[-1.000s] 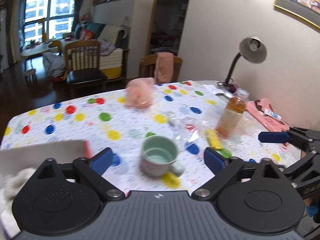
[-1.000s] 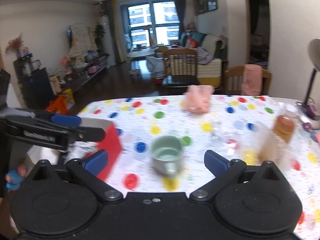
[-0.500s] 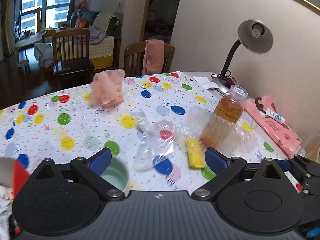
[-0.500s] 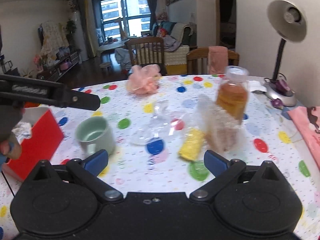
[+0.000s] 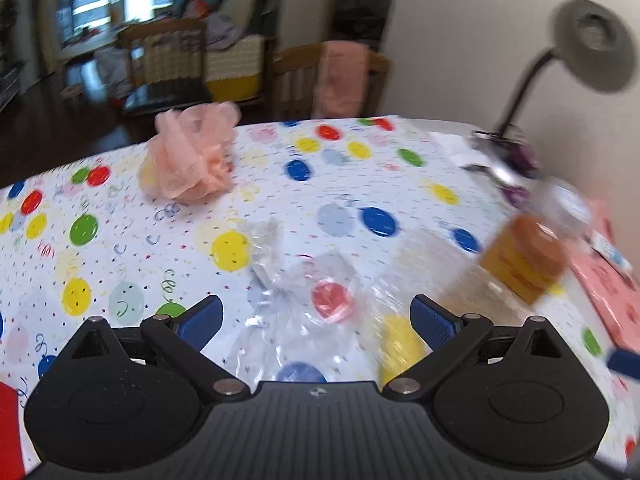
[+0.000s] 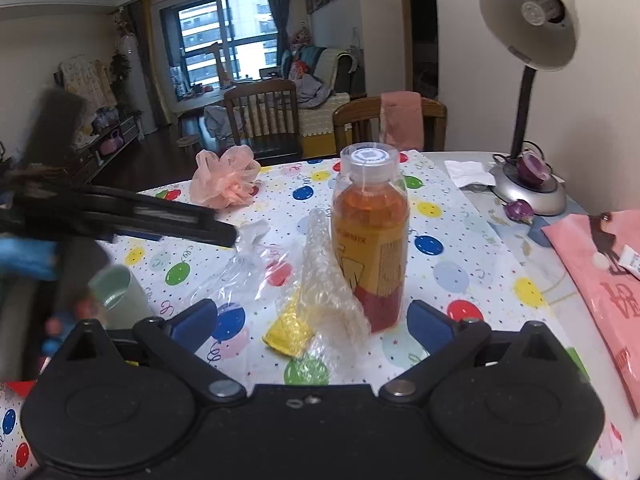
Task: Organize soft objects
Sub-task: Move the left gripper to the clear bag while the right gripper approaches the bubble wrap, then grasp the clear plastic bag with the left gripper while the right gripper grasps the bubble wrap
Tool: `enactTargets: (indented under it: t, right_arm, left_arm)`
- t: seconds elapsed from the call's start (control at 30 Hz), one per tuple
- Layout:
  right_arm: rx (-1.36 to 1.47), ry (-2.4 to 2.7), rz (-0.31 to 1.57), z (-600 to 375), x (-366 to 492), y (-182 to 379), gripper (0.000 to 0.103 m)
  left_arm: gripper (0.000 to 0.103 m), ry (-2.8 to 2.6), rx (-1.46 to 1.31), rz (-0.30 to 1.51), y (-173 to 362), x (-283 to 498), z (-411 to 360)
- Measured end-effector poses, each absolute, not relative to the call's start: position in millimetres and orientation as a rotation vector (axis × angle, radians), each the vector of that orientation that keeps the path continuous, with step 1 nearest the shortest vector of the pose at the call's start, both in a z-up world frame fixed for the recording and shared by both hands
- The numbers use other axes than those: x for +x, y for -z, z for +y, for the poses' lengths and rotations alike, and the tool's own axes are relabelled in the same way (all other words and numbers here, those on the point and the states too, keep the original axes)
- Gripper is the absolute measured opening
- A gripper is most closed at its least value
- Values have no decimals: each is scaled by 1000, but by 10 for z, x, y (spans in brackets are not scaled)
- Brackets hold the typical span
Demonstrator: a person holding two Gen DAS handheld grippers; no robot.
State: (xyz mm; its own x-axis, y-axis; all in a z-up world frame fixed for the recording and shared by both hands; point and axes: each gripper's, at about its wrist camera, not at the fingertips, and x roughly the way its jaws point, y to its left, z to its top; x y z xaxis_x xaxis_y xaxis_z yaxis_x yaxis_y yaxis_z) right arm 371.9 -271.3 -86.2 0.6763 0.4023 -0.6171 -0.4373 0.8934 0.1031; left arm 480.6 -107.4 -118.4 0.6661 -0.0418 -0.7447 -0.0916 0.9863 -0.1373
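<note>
Polka-dot balloon-print cloth covers the bench [image 6: 472, 248]. Pink mesh bath pouf [image 5: 192, 158] sits toward the far edge, well apart from both tongs. Crumpled clear plastic bag [image 5: 296, 292] lies mid-bench, just ahead of the left tongs [image 5: 316, 320], whose blue-padded fingers are spread wide with nothing between them; the view is motion-blurred. Right tongs [image 6: 312, 320] also spread wide and empty, hovering over the near edge. Directly ahead of them stands an upright clear plastic bottle of orange drink with a white cap [image 6: 370, 236]. A strip of clear bubble wrap [image 6: 328, 284] leans against the bottle's left side, touching it. Yellow sponge-like piece [image 6: 288, 332] lies at the foot of the bubble wrap, partly under it. Pale green ceramic mug [image 6: 120, 296] stands upright to the left, near the plastic bag, partly blurred. In the right wrist view the left tongs appear as a dark blurred bar at the left, above the mug. Grey gooseneck desk lamp [image 6: 528, 40] stands at the far right of the bench, with a pink printed plastic bag [image 6: 600, 280] lying flat near it. Red box corner [image 5: 10, 428] shows at the lower left of the left wrist view.
</note>
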Motion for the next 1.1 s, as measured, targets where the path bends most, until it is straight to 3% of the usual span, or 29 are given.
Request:
enactTargets:
  t: [0.43, 0.77, 0.87, 1.0, 1.1]
  right_arm:
    - [-52, -516, 713, -2613, 4192, 1127, 93]
    - [-12, -531, 761, -2629, 4322, 1291, 65]
    - [-4, -538, 774, -2647, 4321, 1314, 51]
    - [6, -552, 784, -2664, 4327, 1339, 48]
    - [15, -551, 789, -2690, 4325, 1346, 41]
  left_arm:
    - [101, -239, -209, 937, 1694, 5588, -985]
    - [99, -293, -274, 958, 1964, 5821, -926]
    - [89, -313, -269, 971, 2029, 5846, -913]
    - [79, -331, -266, 968, 2057, 5855, -902]
    - [61, -328, -257, 954, 2044, 5854, -907]
